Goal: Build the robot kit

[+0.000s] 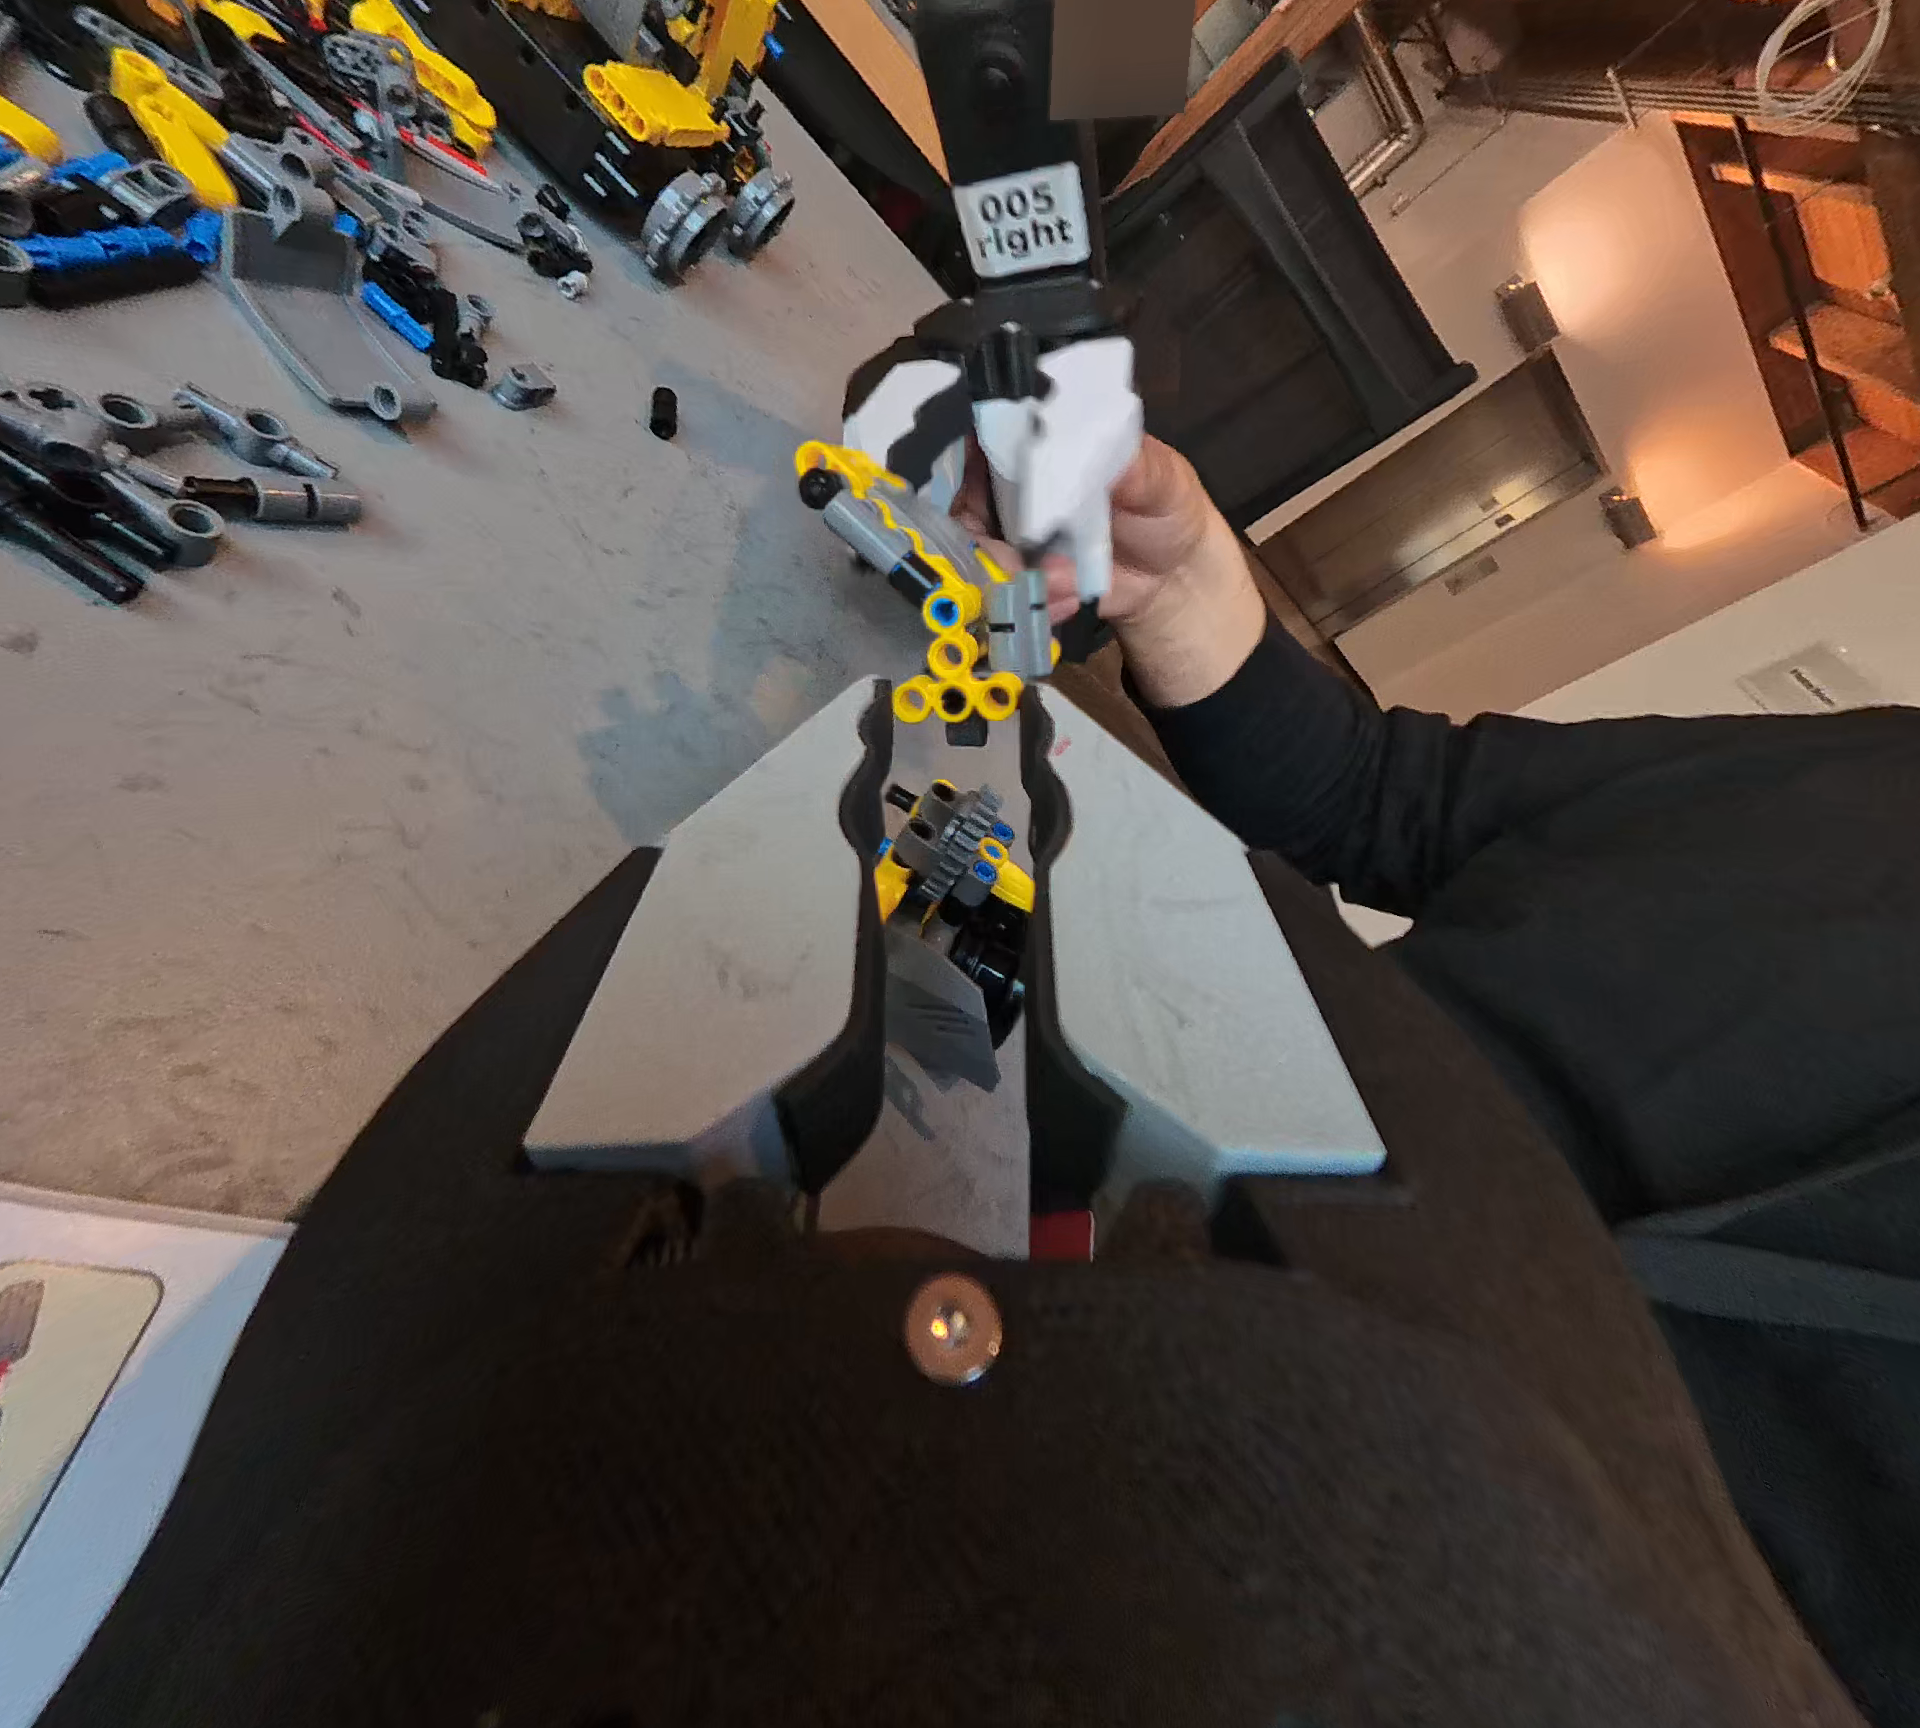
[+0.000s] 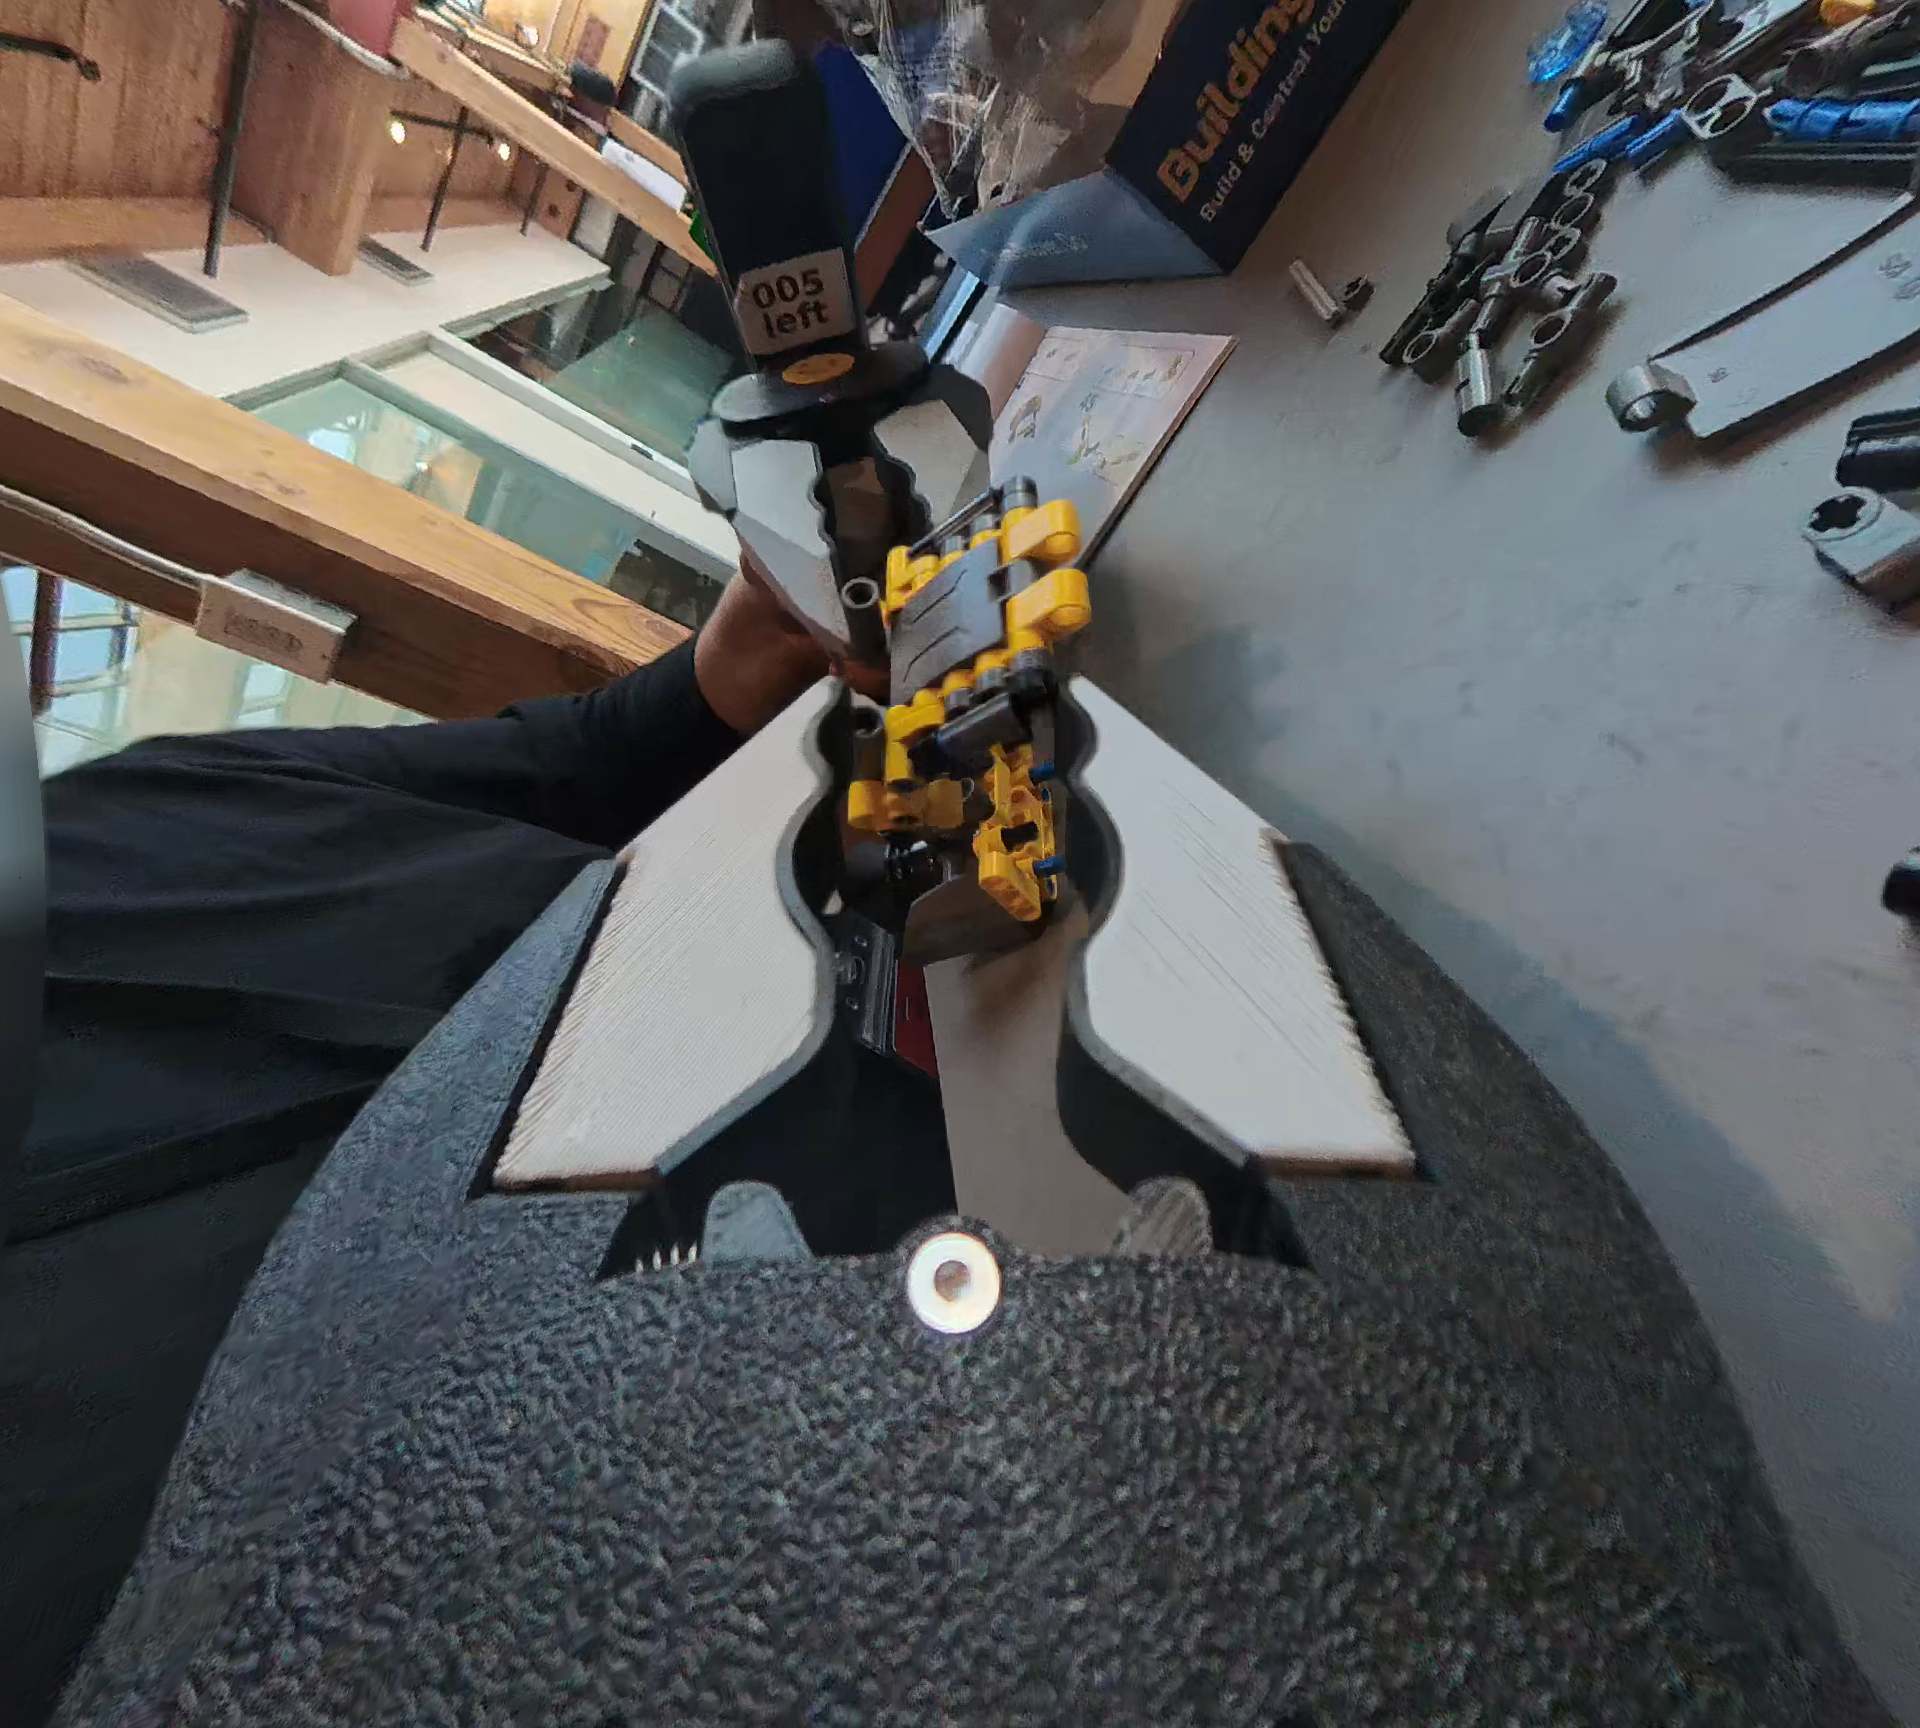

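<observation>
My left gripper (image 1: 956, 712) is shut on a small yellow, grey and black brick assembly (image 1: 951, 878) with a grey gear, held above the grey table (image 1: 416, 795). Facing it, my right gripper (image 1: 997, 473), held by a hand (image 1: 1174, 556), grips a yellow and grey brick part (image 1: 914, 556) that reaches my left fingertips. In the right wrist view my right gripper (image 2: 951, 712) is shut on the yellow assembly (image 2: 966, 805). The left gripper (image 2: 862, 535) holds the grey-panelled yellow part (image 2: 987, 608) against it. I cannot tell whether the two parts are joined.
Loose grey, black, blue and yellow brick parts (image 1: 156, 473) lie on the table's left. A partly built yellow and black wheeled model (image 1: 644, 78) stands at the back. A dark blue box (image 2: 1278, 47) and an instruction booklet (image 2: 1112, 400) lie near the table edge. Only a small space, under 4 cm, lies between the two pairs of fingers.
</observation>
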